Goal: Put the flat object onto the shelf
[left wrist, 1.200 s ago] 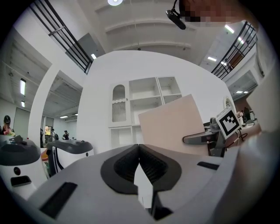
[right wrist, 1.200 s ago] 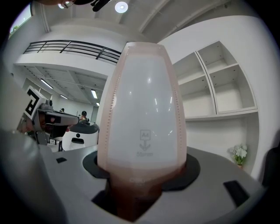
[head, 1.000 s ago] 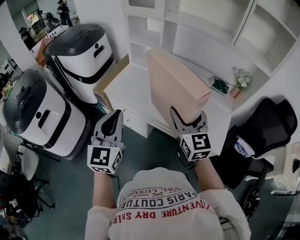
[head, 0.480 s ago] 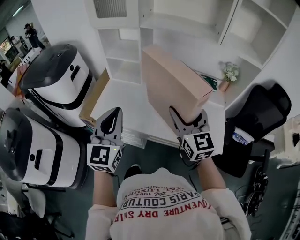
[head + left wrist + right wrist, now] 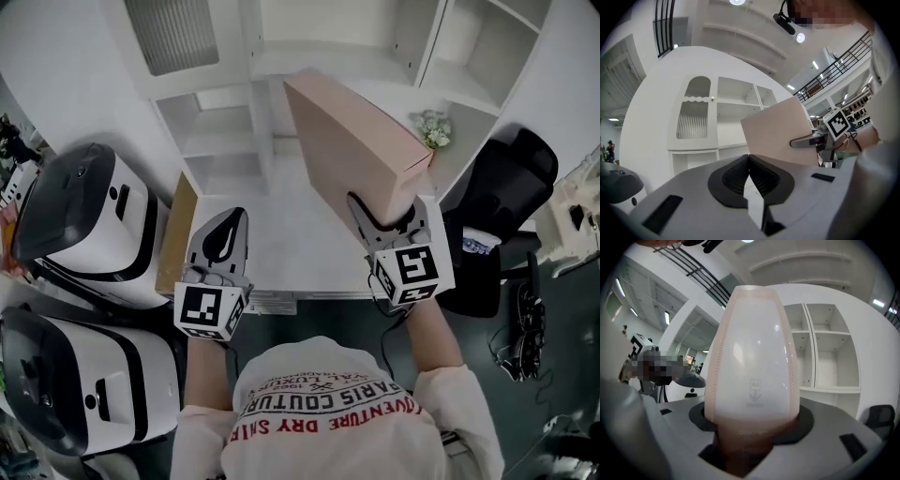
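A flat, pale pink box [image 5: 356,150] stands on edge, and my right gripper [image 5: 380,214] is shut on its near end, holding it tilted up toward the white shelf unit [image 5: 253,75]. In the right gripper view the box [image 5: 754,357] fills the gap between the jaws and hides the fingertips, with open shelf compartments [image 5: 820,357] to its right. My left gripper [image 5: 225,234] is beside it over the desk's left part, shut with nothing in it [image 5: 749,161]. The left gripper view shows the box [image 5: 780,136] and the shelf [image 5: 736,112] ahead.
A white desk [image 5: 281,239] lies below the shelf. A brown board [image 5: 178,234] leans at its left edge. Two large white and black machines [image 5: 84,225] stand at left. A small flower pot [image 5: 433,129] and a black chair [image 5: 506,187] are at right.
Both grippers have moved forward over the desk toward the shelf, and the right one has carried the box higher. The machines have slid down the left of the picture.
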Tool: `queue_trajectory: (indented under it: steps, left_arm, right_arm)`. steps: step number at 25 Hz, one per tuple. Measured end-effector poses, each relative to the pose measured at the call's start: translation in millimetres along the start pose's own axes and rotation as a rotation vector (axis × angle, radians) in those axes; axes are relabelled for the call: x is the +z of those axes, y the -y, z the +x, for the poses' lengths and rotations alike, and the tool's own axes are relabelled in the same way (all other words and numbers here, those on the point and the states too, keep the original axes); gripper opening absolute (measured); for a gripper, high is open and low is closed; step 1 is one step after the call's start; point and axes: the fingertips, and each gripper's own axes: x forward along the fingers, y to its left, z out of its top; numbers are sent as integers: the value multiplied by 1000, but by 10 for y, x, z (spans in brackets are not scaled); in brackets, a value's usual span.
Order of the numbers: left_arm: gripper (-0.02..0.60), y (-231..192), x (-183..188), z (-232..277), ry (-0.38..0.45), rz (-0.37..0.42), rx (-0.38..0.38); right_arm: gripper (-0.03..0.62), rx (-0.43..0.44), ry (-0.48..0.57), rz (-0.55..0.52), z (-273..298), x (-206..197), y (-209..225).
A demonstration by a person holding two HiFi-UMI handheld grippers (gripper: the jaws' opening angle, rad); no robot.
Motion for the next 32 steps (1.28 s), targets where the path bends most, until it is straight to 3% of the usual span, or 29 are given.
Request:
queue_trajectory:
  steps: [6,11,19,23,26,32]
  left_arm:
    - [14,-228,-2,104,27,-8,-100]
    - [14,-340,-29,169,37,-26,-166]
    - [14,-351,-27,293,51,-51,-190]
    - [14,-335,-28,369,48,-45,-180]
    - [14,-321,-33,430,42,-30,-174]
    - [14,-446,-108,546,23,-26,-124]
  right_arm:
    - [301,-120,-71,-204,254,448,110]
    - [304,-186,-175,-448,447,837,232]
    - [308,-216,-410,-910,785,1218,434]
    - [308,-203,-475,-1090,1036,1288,485]
    - [310,-200,-496,-1177,1236,1265,520]
    - [313,-151,-521,-1248,1697,998,538]
